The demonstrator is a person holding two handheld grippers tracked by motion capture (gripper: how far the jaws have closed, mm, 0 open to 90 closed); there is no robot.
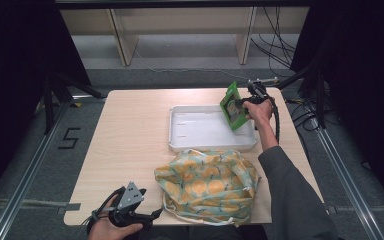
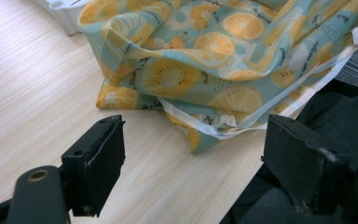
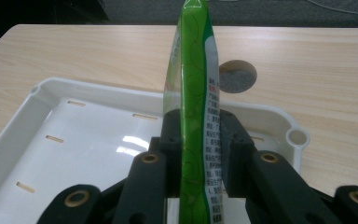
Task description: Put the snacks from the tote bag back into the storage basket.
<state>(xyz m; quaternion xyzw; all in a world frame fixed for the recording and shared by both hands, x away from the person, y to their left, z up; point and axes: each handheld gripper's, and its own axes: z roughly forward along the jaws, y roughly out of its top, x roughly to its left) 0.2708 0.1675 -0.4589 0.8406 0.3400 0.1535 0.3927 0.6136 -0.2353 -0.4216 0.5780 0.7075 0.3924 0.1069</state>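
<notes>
— From above, at the far right of the counter (image 1: 130, 130), your right claw (image 1: 246, 101) grips a green packet (image 1: 232, 106). You hold it tilted over the right end of the white tray (image 1: 180, 142).

— And my left?

— Your left claw (image 1: 150, 216) sits at the near edge of the counter, just left of the fruit-print cloth bag (image 1: 207, 185). The bag lies crumpled between the tray and the near edge, touching the tray's near rim or very close to it.

— What does the left gripper view give?

— Your left claw (image 2: 193, 154) stands wide, with nothing between its jaws. The cloth bag (image 2: 223, 60) lies just beyond them, orange slices printed on pale green, a white drawstring trailing along its near hem. A corner of the tray (image 2: 65, 14) peeks in at the top left.

— And the right gripper view?

— Your right claw (image 3: 199, 140) is narrow and clamped on the packet (image 3: 196, 79), both jaws pressed against its flat sides. You see the packet edge-on, standing upright, with small print down one side. Below it lies the tray (image 3: 46, 88), slots in its floor. Beyond the tray's far rim, a round grey disc (image 3: 237, 77) sits in the counter (image 3: 98, 51).
</notes>
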